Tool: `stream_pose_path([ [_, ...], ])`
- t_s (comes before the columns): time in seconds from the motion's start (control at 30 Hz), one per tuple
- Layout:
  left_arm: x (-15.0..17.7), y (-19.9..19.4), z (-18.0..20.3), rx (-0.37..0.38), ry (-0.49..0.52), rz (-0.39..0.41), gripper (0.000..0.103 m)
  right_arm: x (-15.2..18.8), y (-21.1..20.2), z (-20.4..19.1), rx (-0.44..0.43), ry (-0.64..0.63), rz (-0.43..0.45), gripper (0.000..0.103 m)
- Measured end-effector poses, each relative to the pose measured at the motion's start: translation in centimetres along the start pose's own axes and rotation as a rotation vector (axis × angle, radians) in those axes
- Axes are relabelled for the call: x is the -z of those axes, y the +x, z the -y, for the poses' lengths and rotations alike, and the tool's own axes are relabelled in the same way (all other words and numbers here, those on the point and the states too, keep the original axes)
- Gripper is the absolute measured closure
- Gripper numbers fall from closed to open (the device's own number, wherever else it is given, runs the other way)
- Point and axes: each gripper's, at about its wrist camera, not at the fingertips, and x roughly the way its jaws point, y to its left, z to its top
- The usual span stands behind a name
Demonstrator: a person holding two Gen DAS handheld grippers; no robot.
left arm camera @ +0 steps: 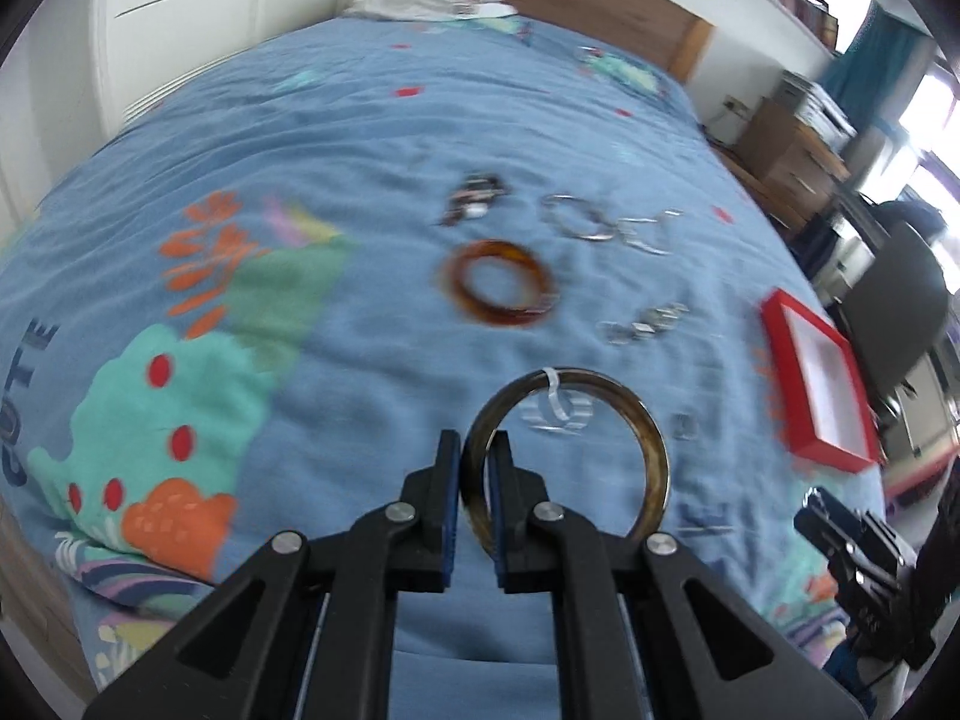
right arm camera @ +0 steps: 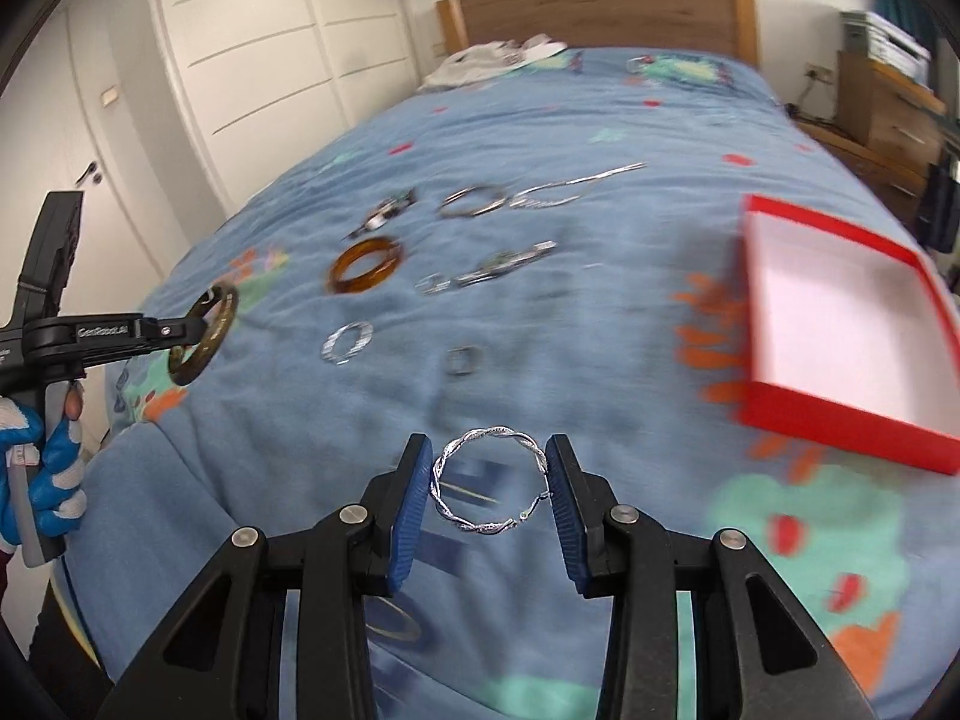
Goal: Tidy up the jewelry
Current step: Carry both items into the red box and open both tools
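My left gripper [left arm camera: 477, 450] is shut on the rim of a dark brown bangle [left arm camera: 654, 456] and holds it upright above the blue bedspread [left arm camera: 360, 150]. The right wrist view shows that left gripper [right arm camera: 198, 324] at the far left, carrying the dark brown bangle [right arm camera: 207, 354] off the bed. My right gripper [right arm camera: 489, 447] is shut on a twisted silver bangle [right arm camera: 480, 437], pinched across its width between the blue pads and raised over the bedspread [right arm camera: 600, 330]. An open red box [right arm camera: 840, 420] with a white inside lies to the right; the red box [left arm camera: 804, 438] also shows in the left wrist view.
Loose jewelry lies mid-bed: an amber bangle [right arm camera: 360, 286], a silver bangle [right arm camera: 456, 208], a thin chain [right arm camera: 576, 183], a bracelet [right arm camera: 486, 267] and small rings [right arm camera: 462, 360]. A wooden headboard [right arm camera: 600, 12] is at the far end, white wardrobes [right arm camera: 270, 60] to the left, a dresser [right arm camera: 888, 114] to the right.
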Motion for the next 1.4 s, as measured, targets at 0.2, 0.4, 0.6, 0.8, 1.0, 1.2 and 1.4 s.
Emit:
stream_pose_path([
  [0.2, -0.8, 0.8, 8.5, 0.116, 0.113, -0.041, 0.095, -0.5, -4.8, 7.4, 0.099, 0.032, 0.032, 0.064],
  [0.4, -1.5, 3.8, 18.8, 0.187, 0.254, -0.087, 0.095, -2.4, -7.0, 14.9, 0.169, 0.043, 0.036, 0.064],
  [0.6, -2.2, 8.5, 26.9, 0.212, 0.356, -0.131, 0.095, -3.7, -5.5, 20.2, 0.177, 0.028, 0.000, 0.064],
  [0.8, -2.2, 12.2, 32.5, 0.236, 0.425, -0.165, 0.095, -4.1, -2.9, 22.8, 0.145, -0.017, -0.054, 0.064],
  [1.0, -1.4, 15.1, 35.2, 0.232, 0.473, -0.216, 0.095, -3.5, -1.1, 24.0, 0.109, -0.068, -0.119, 0.064],
  [1.2, -0.6, 17.7, 35.4, 0.153, 0.497, -0.278, 0.095, -2.8, 0.3, 24.6, 0.105, -0.133, -0.198, 0.064],
  [1.4, -0.3, 19.0, 36.6, 0.058, 0.528, -0.298, 0.093, -2.6, 0.7, 24.0, 0.117, -0.224, -0.280, 0.065],
])
